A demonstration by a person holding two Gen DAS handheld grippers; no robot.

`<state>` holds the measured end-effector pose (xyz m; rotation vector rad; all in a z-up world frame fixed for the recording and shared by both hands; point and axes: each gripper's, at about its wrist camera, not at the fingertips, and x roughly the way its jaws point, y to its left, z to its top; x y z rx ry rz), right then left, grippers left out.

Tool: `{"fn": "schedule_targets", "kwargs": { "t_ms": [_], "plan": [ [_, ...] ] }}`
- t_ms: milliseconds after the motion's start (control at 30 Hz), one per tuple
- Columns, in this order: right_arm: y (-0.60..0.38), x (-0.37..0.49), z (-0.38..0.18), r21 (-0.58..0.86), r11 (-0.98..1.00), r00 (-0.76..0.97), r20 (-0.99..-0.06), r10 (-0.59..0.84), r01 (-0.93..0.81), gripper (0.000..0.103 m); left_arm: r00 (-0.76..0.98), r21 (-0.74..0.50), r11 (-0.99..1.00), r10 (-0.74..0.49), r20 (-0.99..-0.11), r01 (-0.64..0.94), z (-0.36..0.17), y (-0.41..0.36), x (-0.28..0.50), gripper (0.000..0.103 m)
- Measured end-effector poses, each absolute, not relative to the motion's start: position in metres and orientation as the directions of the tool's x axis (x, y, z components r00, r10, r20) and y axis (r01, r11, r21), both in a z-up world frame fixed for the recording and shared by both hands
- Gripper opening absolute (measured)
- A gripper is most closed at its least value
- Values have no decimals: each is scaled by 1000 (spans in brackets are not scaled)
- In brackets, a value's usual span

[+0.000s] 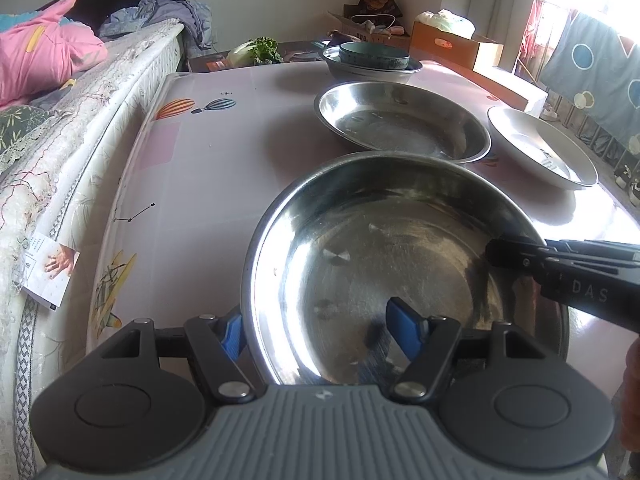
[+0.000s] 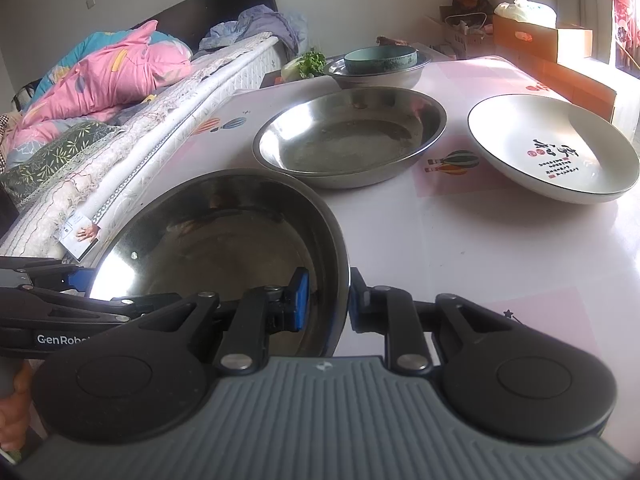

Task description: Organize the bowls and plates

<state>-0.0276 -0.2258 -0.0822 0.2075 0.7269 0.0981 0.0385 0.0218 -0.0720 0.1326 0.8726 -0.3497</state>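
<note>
Holding: right tongs point(image 2: 329, 300) pinch the right-hand rim of the near steel bowl point(image 1: 384, 264), one blue pad inside the wall, the other finger outside; jaws nearly together on the thin metal.
Straddling: left tongs point(image 1: 320, 330) stand about half open across the bowl's near-left rim, one blue pad outside, one over the basin; no pad can be seen pressing, so no grip is judged there.
Near steel bowl, place: front of the tabletop point(image 1: 224, 128), directly ahead of both tongs, rim between each pair of fingers.
Second steel bowl point(image 2: 350, 136): just behind the near one, rims almost touching, lying straight ahead of the held bowl.
White plate point(image 2: 554, 148): off to the right, apart from the steel pair, printed with characters.
Far stack: green bowl point(image 2: 380, 59) sits inside a steel dish point(image 2: 378, 74) at the tabletop's back edge.
Deciding relation: same-sized steel bowl lies forward of the held one, so nesting likely calls for a lift and a carry away from the holder.
Nearer hand: right, already gripping.
Risk, judged: a one-sided pinch may let the bowl tip.
</note>
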Motion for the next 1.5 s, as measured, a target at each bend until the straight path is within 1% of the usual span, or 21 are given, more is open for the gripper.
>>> {"fn": "schedule_targets", "kwargs": {
  "t_ms": [1500],
  "plan": [
    [-229, -32, -80, 237, 971, 745, -646, 165, -9, 21, 592, -29, 935, -247, -767, 353, -71, 22, 38, 71]
  ]
}}
